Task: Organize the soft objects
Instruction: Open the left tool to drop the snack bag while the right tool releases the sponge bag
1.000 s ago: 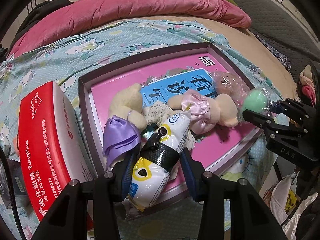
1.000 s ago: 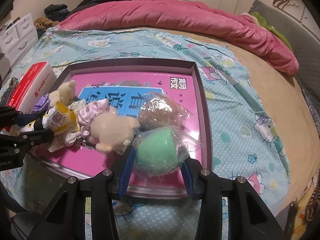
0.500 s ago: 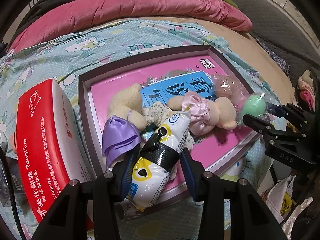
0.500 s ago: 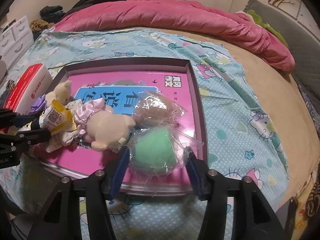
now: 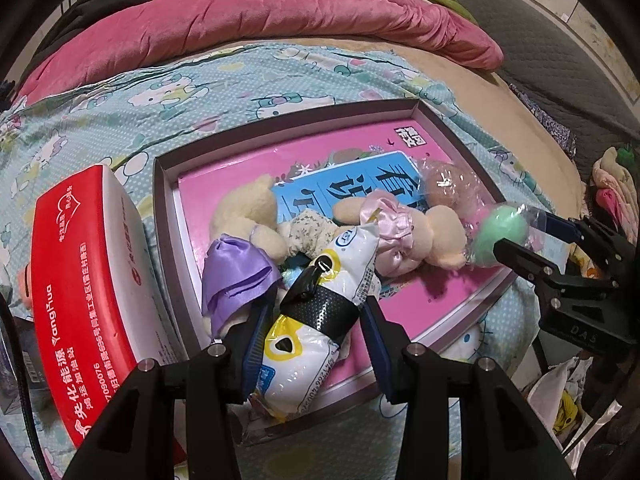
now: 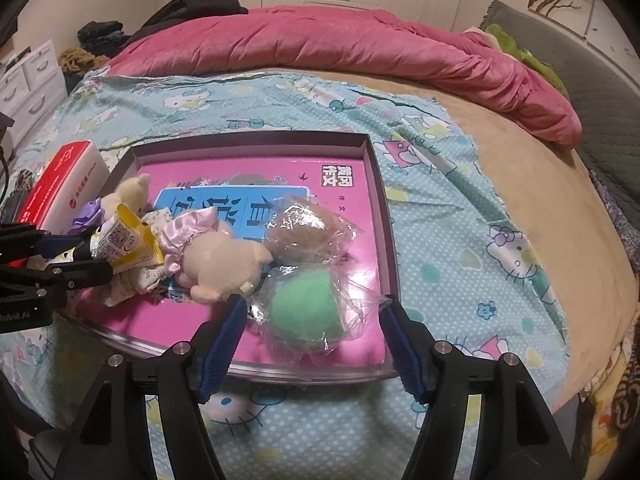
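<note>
A shallow pink-bottomed tray (image 5: 434, 118) (image 6: 380, 184) lies on the bed. In it are cream plush bears (image 5: 244, 208) (image 6: 222, 258), one in a pink dress, a purple cloth (image 5: 236, 276), a bagged brown ball (image 6: 300, 228) and a bagged green ball (image 6: 306, 312) (image 5: 500, 232). My left gripper (image 5: 312, 312) is shut on a white and yellow snack bag (image 5: 308, 332) (image 6: 124, 246) at the tray's near-left edge. My right gripper (image 6: 312, 320) is open, its fingers on either side of the green ball and apart from it.
A red and white tissue box (image 5: 84, 288) (image 6: 60, 184) stands left of the tray. A pink quilt (image 6: 340, 52) is heaped at the far side of the bed. The Hello Kitty sheet (image 6: 460, 240) spreads around the tray. White drawers (image 6: 28, 80) stand at far left.
My right gripper has opened and let go of the bagged green ball, which now rests in the tray. The left gripper has stayed shut on the snack bag.
</note>
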### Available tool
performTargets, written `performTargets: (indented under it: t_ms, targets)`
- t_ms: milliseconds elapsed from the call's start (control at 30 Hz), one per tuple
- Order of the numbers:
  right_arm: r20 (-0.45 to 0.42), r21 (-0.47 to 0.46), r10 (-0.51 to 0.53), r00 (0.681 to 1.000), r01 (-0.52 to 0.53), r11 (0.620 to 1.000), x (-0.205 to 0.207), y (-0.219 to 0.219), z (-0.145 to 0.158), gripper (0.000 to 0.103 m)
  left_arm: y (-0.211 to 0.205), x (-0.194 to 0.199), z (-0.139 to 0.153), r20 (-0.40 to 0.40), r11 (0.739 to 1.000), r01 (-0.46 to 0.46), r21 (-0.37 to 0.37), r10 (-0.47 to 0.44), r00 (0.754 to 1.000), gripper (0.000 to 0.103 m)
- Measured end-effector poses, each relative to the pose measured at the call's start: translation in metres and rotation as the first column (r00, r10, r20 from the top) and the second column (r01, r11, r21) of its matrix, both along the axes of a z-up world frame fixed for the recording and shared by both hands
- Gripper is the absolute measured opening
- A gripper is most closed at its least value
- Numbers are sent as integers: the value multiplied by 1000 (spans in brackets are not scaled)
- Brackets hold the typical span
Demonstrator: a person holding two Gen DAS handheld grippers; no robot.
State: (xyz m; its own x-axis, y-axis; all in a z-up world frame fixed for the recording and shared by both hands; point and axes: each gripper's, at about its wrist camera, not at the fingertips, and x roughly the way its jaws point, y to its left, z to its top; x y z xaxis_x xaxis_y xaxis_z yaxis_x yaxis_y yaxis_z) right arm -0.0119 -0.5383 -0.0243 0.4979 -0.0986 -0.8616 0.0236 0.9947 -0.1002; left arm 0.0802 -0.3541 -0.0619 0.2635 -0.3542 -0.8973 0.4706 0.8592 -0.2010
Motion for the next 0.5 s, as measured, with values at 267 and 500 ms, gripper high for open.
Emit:
performTargets:
  t_ms: [267, 500]
  targets:
    - [7, -1, 2, 1000, -2, 1000, 0, 0, 2, 71, 0, 2, 10, 36, 1000, 0, 1, 0, 999, 46]
    - [19, 2, -6, 1000, 6, 1000, -2, 0, 6, 73, 1, -2, 18, 56, 1000, 8, 11, -8, 998, 48]
